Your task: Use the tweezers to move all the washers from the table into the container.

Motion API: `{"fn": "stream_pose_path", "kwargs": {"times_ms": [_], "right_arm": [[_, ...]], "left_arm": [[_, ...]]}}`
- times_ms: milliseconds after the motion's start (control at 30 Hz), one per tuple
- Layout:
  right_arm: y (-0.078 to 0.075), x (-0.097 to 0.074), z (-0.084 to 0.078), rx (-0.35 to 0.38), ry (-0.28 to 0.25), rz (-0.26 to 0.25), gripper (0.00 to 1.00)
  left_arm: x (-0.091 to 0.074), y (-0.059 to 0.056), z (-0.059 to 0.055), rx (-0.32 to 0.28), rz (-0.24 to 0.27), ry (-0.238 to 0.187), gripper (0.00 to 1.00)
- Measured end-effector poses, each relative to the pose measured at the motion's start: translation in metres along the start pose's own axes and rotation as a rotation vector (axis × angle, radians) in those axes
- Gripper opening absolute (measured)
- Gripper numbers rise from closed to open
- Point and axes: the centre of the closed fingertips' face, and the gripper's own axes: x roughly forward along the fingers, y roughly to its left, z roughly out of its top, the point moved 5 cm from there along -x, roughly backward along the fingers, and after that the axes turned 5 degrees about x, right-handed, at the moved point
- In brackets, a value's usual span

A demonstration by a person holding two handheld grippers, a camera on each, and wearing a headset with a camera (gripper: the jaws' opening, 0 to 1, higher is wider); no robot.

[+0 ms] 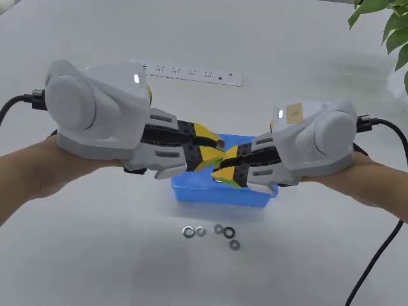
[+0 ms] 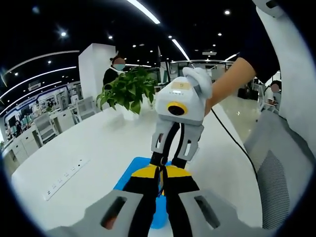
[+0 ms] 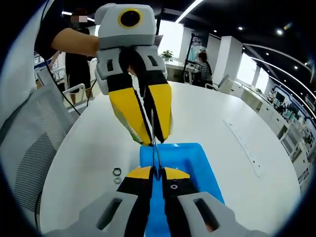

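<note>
Head view tips steeply down, close in. Gripper views face each other point-blank: right gripper [image 2: 163,165] at twelve o'clock in one, left gripper [image 3: 152,140] in the other. All share the blue container [image 1: 220,192].

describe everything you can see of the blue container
The blue container is a shallow, open-topped rectangular tray, plastic by its look, with low walls and rounded corners. It sits flat on the white table, between the power strip behind and the loose washers in front, apart from both. The left gripper and right gripper meet over it with the tweezers between them, hiding much of its inside; neither visibly touches it.
</note>
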Motion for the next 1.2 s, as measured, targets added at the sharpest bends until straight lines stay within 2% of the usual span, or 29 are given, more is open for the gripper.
{"fn": "stream_pose_path", "kwargs": {"times_ms": [67,133,433,633,700,767,1033,1200], "right_arm": [[0.002,0.000,0.001,-0.002,0.000,-0.001,0.08],[0.003,0.000,0.001,-0.006,0.003,0.001,0.08],[0.003,0.001,0.007,-0.017,-0.002,-0.019,0.10],[0.001,-0.002,0.012,-0.016,-0.009,-0.048,0.12],[-0.001,-0.005,0.015,-0.027,-0.019,-0.078,0.12],[-0.001,-0.007,0.017,-0.007,-0.027,-0.076,0.13],[0.005,-0.015,0.011,-0.003,-0.009,-0.103,0.20],[0.003,-0.029,0.007,0.017,-0.053,-0.145,0.24]], "left_arm": [[-0.001,0.001,-0.001,-0.007,-0.007,0.005,0.07],[-0.001,0.002,-0.001,0.045,0.004,0.021,0.06],[-0.003,0.003,0.002,0.057,0.015,0.022,0.05],[-0.008,0.009,0.003,0.053,0.047,0.017,0.05],[-0.010,0.010,0.004,0.061,0.061,0.024,0.05],[-0.013,0.010,0.005,0.059,0.070,0.022,0.05],[-0.029,0.010,0.015,0.054,0.119,0.002,0.05],[-0.042,0.006,0.017,0.061,0.154,0.003,0.05]]}}
